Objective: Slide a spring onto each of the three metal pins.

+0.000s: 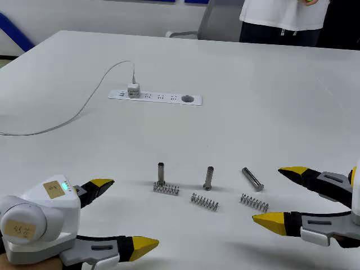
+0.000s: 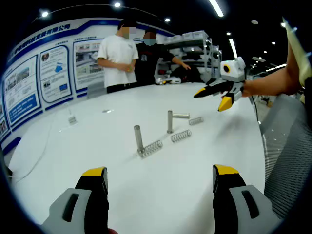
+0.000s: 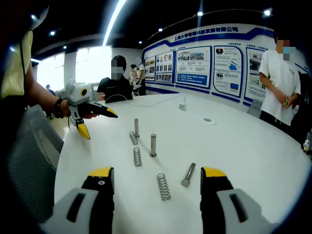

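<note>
The left gripper [image 1: 129,212] sits at seven o'clock in the head view, held low over the white table [image 1: 270,101]; its yellow-tipped jaws are spread wide with nothing between them. The right gripper [image 1: 271,194] sits at four o'clock, its jaws likewise parted and empty, tips pointing toward nine o'clock. The two grippers are well apart, with the work between and just beyond them.

From the left gripper, toward one o'clock, the left pin [image 1: 161,173] stands upright; the left spring [image 1: 166,189] lies on its side against the foot of this pin, at about five o'clock from it. Further toward three o'clock the middle pin [image 1: 208,178] also stands upright, tilted a little; the middle spring [image 1: 204,202] lies flat just beside it at six o'clock, and whether they touch I cannot tell. Nearest the right gripper, the right pin [image 1: 252,179] lies flat on the table, its length running from eleven o'clock to five o'clock; the right spring [image 1: 254,202] lies near it at six o'clock, apart from it. No spring is on a pin yet.

In each gripper view the pins and springs lie ahead of that gripper's own jaws, and the other gripper hangs above the table off to the side.

Beyond the pins, toward eleven o'clock, a white power strip [image 1: 155,97] lies flat; a small white plug [image 1: 133,90] sits in its left end, and a cable [image 1: 84,107] curves away toward nine o'clock. At twelve to one o'clock, a person [image 1: 284,17] in a white top stands at the far edge of the table.
</note>
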Motion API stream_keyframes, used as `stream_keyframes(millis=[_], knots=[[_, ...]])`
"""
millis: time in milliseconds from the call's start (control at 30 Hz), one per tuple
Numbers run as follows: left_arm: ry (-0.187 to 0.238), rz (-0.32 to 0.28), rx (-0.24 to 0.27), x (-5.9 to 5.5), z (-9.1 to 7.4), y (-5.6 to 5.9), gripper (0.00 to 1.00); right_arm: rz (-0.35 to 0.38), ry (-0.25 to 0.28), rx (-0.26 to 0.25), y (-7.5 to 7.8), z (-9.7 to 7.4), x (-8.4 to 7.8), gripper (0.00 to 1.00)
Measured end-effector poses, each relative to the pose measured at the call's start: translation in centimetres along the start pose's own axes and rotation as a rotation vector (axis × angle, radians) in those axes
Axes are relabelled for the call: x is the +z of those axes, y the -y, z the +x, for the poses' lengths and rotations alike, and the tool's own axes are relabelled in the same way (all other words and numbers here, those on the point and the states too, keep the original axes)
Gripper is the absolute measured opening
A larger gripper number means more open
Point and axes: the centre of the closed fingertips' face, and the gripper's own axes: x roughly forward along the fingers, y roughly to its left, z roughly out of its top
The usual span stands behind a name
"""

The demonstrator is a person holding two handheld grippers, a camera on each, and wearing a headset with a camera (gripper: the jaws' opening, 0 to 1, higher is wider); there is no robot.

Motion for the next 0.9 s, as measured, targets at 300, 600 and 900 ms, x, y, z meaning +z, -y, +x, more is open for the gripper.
stream_keyframes(millis=[300, 600, 900], knots=[[0.003, -0.002, 0.0, 0.1, 0.1, 0.1, 0.9, 0.007, -0.004, -0.021, 0.7, -0.3, -0.2, 0.72], [0.005, 0.0, 0.001, 0.3, 0.1, 0.1, 0.89, 0.011, -0.019, -0.035, 1.2, -0.4, -0.1, 0.69], [0.008, 0.0, 0.0, 0.4, 0.1, 0.3, 0.89, 0.024, -0.052, -0.058, 2.6, 0.0, 0.1, 0.63]])
